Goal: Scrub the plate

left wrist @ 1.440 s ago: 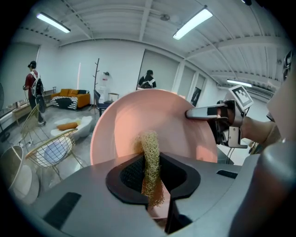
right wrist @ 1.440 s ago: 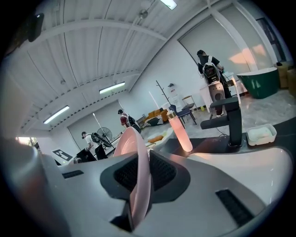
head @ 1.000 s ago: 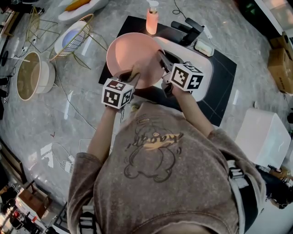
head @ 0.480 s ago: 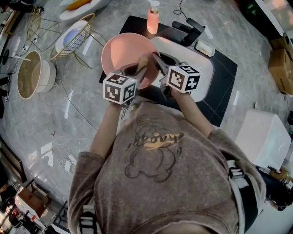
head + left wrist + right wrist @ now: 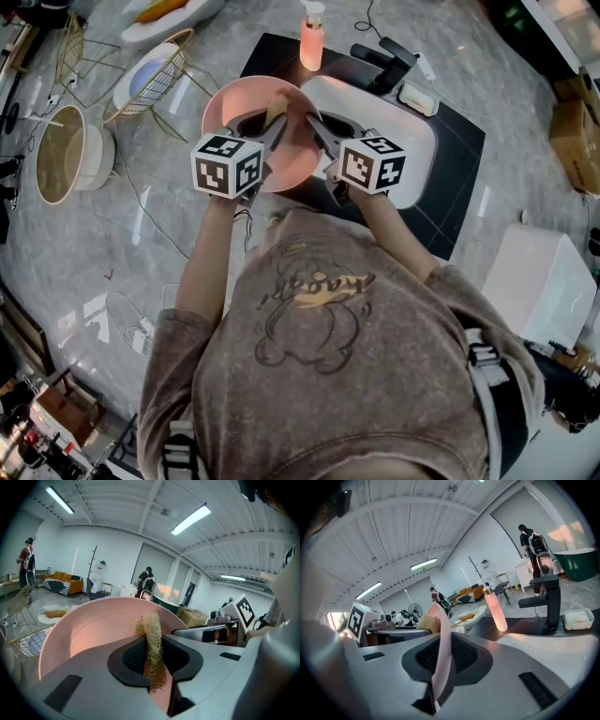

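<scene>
A pink plate (image 5: pixel 253 141) is held tilted above the sink's left edge. My right gripper (image 5: pixel 311 123) is shut on its right rim; in the right gripper view the plate (image 5: pixel 443 653) shows edge-on between the pads. My left gripper (image 5: pixel 274 120) is shut on a tan fibrous scrubber (image 5: pixel 276 103), which lies against the plate's face near its far rim. In the left gripper view the scrubber (image 5: pixel 153 646) stands pinched between the dark pads with the plate (image 5: pixel 89 630) just behind it.
A white sink (image 5: pixel 412 141) with a black faucet (image 5: pixel 386 61) sits on a dark mat. A pink soap bottle (image 5: pixel 311 37) stands behind the plate. Wire racks (image 5: pixel 155 80) and a round basket (image 5: pixel 61 155) lie at the left. A white box (image 5: pixel 539 281) is at the right.
My left gripper has carried the scrubber up the plate's face, from the near rim to near the far rim. The plate has shifted slightly left. My right gripper has kept its hold.
</scene>
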A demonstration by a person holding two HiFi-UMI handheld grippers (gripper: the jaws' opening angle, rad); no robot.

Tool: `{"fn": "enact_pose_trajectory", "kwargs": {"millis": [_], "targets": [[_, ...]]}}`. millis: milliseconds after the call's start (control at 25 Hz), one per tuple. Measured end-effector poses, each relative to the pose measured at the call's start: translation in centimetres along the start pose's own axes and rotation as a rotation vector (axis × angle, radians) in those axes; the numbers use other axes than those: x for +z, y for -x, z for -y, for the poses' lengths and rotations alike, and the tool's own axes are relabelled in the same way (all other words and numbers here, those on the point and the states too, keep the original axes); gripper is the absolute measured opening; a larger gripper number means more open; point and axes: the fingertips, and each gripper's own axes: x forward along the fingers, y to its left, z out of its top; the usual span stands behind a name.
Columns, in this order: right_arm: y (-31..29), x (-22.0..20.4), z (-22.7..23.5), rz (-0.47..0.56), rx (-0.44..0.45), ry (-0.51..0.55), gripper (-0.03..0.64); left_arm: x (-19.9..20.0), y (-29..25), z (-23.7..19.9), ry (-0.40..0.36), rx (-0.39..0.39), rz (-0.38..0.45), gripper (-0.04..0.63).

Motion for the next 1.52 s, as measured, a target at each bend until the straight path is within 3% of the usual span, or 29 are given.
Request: {"fn": "enact_pose_trajectory", "kwargs": {"millis": [280, 640, 960, 1520], "targets": [[0.0, 0.5, 0.1, 0.003, 0.001, -0.003, 0.041, 0.8, 1.3, -3.3, -0.027, 0.072, -0.009, 0.077], [0.4, 1.2, 1.2, 0.022, -0.016, -0.009, 0.04, -2.0, 3.5, -7.0, -0.076, 0.182, -0.087, 0.077], [0.4, 1.3, 1.9, 0.025, -0.047, -0.017, 0.041, -4.8, 3.6, -5.9, -0.058, 0.16, -0.129, 0.075], [0.2, 0.3, 2.2, 0.009, -0.059, -0.048, 0.046, -7.6, 1.0, -0.3, 0.004, 0.024, -0.159, 0.077]]}}
